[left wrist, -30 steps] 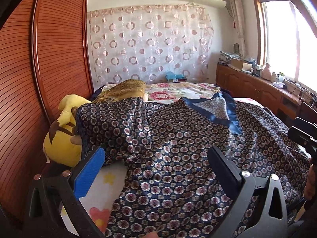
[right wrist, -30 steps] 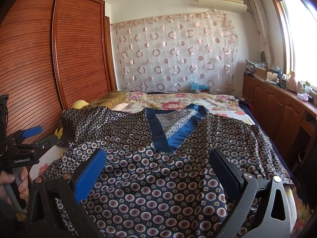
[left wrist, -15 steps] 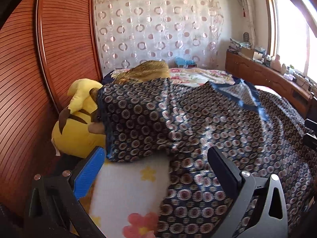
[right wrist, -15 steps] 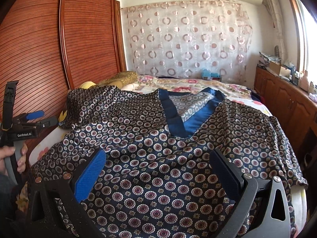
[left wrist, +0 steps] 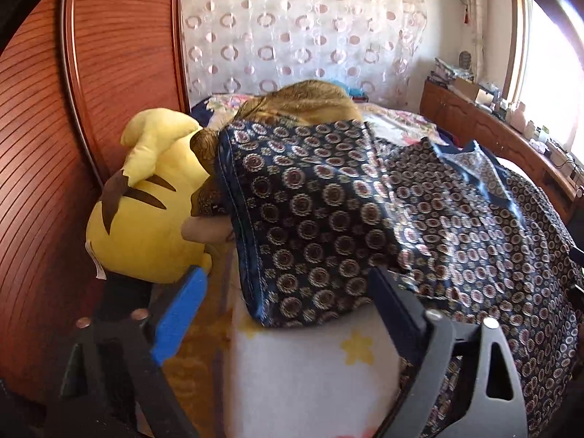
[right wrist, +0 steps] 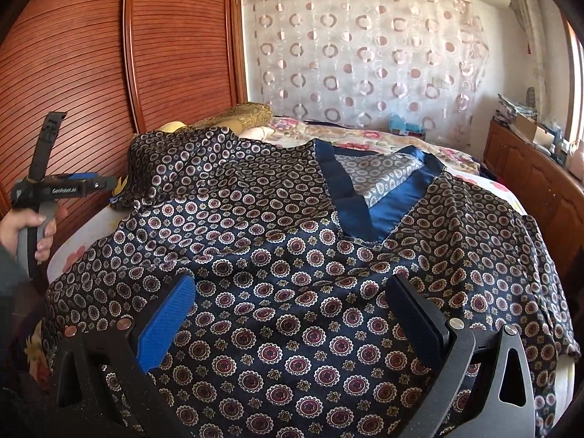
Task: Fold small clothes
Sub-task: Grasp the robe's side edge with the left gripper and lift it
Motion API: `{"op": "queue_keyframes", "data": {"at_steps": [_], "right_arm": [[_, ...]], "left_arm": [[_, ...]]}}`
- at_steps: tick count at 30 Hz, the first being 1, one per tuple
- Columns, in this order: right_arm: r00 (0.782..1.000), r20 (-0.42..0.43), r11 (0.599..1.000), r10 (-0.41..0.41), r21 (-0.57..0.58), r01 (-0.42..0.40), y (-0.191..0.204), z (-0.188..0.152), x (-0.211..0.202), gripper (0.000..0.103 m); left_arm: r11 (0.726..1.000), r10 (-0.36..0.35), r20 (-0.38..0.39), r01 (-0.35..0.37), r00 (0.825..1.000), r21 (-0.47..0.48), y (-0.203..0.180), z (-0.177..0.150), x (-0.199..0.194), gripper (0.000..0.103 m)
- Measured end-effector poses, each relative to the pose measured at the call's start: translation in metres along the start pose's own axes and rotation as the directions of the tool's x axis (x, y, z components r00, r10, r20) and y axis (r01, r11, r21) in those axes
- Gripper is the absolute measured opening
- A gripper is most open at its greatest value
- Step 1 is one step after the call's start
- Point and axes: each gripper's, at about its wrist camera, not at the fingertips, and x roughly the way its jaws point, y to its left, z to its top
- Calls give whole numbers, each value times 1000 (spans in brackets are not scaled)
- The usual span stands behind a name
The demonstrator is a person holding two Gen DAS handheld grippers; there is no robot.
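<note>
Closing our left tongs (left wrist: 284, 314), just narrowed yet empty, risks missing the slippery sleeve (left wrist: 303, 219); our right tongs (right wrist: 292, 314) hover wide.

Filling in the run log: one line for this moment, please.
stage: sleeve approach | shirt: flat on bed | left gripper: open, closing, sleeve edge between jaws | right gripper: open over shirt

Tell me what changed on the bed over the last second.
The left tongs swung left, toward the sleeve beside the yellow plush toy. Their jaws have just been closing a little, with only the sleeve's hem near them and nothing gripped. The right tongs crept forward over the patterned shirt, open. The shirt lies spread flat as before; the toy has not moved.
</note>
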Motion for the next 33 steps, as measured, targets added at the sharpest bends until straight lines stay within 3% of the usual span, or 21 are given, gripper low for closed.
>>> {"op": "queue_keyframes", "data": {"at_steps": [3,7,16,19,23,27,29,33], "right_arm": [[1000,-1,1000,0,-3,0,-2,0,1,103],[1000,-11,1000,1,-8,-1,-3,2,7,103],[1000,-24,1000,9,-7,-9,-4,2,13,103],[1000,-25,1000,10,-2,-10,-5,2,14,103],[1000,-23,1000,12,5,-12,-7,1,15,103],[1000,-23,1000,15,8,-14,-7,1,15,103],[1000,-22,1000,15,10,-15,-7,0,15,103],[1000,-23,1000,17,14,-17,-8,0,15,103]], "left_arm": [[1000,-3,-47,3,999,-1,2,5,15,78],[1000,11,-96,-13,995,-22,8,7,33,77],[990,-105,-174,86,979,-116,22,3,50,71],[986,-126,-164,105,978,-127,24,2,47,60],[997,-51,-141,41,989,-69,18,1,38,42],[1000,27,-118,-29,993,-10,16,3,33,15],[1000,11,-97,-12,995,-5,15,5,28,7],[1000,-15,-41,15,999,13,8,12,11,5]]}}
